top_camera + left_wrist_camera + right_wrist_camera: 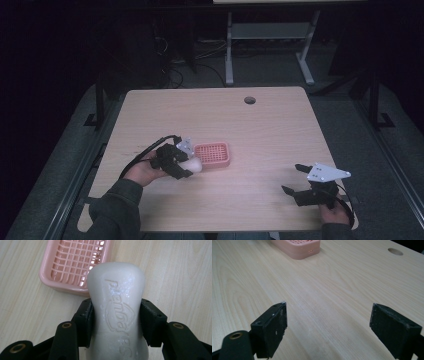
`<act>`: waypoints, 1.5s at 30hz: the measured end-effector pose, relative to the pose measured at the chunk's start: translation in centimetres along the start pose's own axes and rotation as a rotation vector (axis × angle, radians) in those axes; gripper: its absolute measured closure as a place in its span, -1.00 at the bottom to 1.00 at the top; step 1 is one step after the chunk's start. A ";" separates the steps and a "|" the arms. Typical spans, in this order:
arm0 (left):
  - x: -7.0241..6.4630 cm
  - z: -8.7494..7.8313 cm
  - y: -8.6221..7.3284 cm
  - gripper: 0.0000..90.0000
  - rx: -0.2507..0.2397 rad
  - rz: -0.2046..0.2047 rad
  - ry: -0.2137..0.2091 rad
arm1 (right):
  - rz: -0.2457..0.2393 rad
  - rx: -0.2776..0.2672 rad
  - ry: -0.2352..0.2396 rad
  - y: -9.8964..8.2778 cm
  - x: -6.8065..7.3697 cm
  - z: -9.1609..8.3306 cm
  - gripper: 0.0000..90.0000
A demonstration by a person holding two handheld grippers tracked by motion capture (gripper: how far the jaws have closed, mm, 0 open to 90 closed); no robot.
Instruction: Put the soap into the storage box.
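Now, left gripper [116, 322] clamped white soap bar [117, 305] at waist, bar hung just off pink soap dish [212, 154], left of table [280, 130] centre. Soap looked stiff, slick, light; narrow middle judged best hold. Right gripper [328, 327] gaped empty near front right corner. Pale wood top, dim room beyond.

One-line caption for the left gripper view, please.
Left claw clamped on a white embossed soap bar, held just short of the pink slotted soap dish on the wooden table.
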State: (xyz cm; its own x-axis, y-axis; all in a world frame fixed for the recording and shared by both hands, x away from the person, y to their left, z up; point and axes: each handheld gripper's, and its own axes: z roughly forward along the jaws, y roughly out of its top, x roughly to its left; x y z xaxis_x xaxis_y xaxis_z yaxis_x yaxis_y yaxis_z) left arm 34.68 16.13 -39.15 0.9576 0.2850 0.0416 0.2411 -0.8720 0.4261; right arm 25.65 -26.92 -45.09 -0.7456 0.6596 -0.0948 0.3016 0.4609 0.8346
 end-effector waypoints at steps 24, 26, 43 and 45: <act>1.5 0.1 2.3 0.10 0.004 0.015 -0.007 | 0.015 -0.006 -0.009 0.0 0.0 -0.2 -0.69; 1.6 0.1 2.5 0.10 0.003 0.022 -0.008 | 0.016 -0.006 -0.009 0.1 0.0 -0.2 -0.70; 2.5 1.2 4.1 0.10 0.014 0.032 -0.024 | 0.012 -0.011 -0.007 0.2 0.1 -0.2 -0.70; 2.6 1.4 4.2 0.10 0.017 0.031 -0.028 | -0.002 -0.007 -0.008 0.2 0.0 -0.2 -0.69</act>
State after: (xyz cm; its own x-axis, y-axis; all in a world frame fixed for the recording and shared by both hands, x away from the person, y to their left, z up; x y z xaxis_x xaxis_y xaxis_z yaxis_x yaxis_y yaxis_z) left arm 38.41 12.60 -38.53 0.9686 0.2470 0.0290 0.2138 -0.8867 0.4099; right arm 25.54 -26.95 -44.82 -0.7416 0.6633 -0.1004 0.2961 0.4579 0.8382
